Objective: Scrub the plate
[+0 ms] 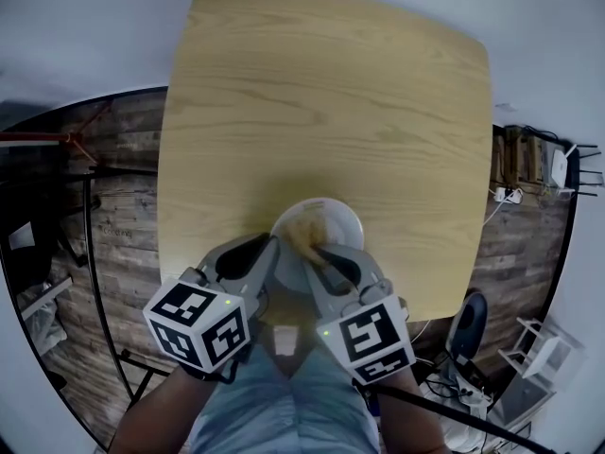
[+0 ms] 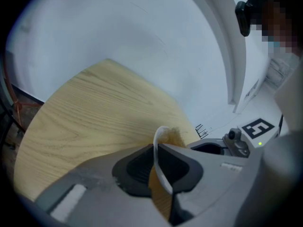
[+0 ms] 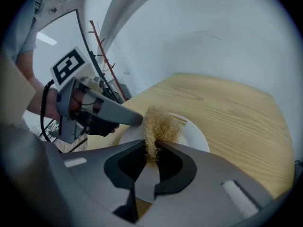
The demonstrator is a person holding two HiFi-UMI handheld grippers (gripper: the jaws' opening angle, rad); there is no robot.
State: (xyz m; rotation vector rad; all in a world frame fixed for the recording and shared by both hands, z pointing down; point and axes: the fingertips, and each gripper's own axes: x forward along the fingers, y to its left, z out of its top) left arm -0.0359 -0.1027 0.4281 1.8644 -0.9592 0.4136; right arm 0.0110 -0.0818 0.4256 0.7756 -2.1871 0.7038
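At the near edge of the bench (image 1: 321, 93), the plate (image 1: 347, 218) is clamped by its rim in the left hand-held gripper (image 1: 275, 253) — jaws narrow. The right hand-held gripper (image 1: 315, 253) pinches a fibrous scrubber (image 1: 302, 233) lying on the plate's face, directly ahead — open bench beyond, drop-off close behind.

Soft, even light here, no hard shadows on the pale tabletop (image 1: 331, 93). Strong fisheye bend, corners going black in every view. Floor (image 1: 123, 216) dim at the edges. Right gripper (image 3: 151, 148) shaded, its body blurred up close.
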